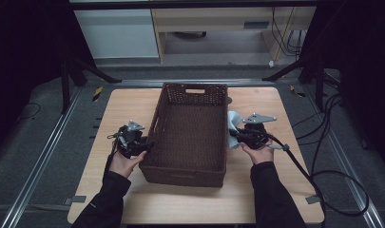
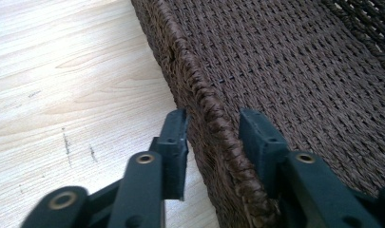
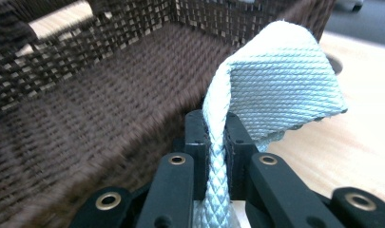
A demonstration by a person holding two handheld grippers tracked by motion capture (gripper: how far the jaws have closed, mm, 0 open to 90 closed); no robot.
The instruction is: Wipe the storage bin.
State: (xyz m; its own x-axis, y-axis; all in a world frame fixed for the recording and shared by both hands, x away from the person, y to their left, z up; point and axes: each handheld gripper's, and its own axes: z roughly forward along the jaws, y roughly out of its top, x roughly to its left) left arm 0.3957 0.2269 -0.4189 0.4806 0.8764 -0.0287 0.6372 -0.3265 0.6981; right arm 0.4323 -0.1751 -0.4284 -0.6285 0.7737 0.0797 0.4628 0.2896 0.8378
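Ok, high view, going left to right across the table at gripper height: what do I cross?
left gripper with its jaws astride the basket's left rim → woven basket → pale cloth → right gripper, shut on the cloth, at the basket's right wall.

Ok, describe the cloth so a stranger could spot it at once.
Start at the brown wicker basket in the middle of the wooden table. Go to its right wall, where the right tongs sit just outside it. The cloth is the pale blue-white woven piece pinched upright in those tongs, the one light thing beside the dark basket.
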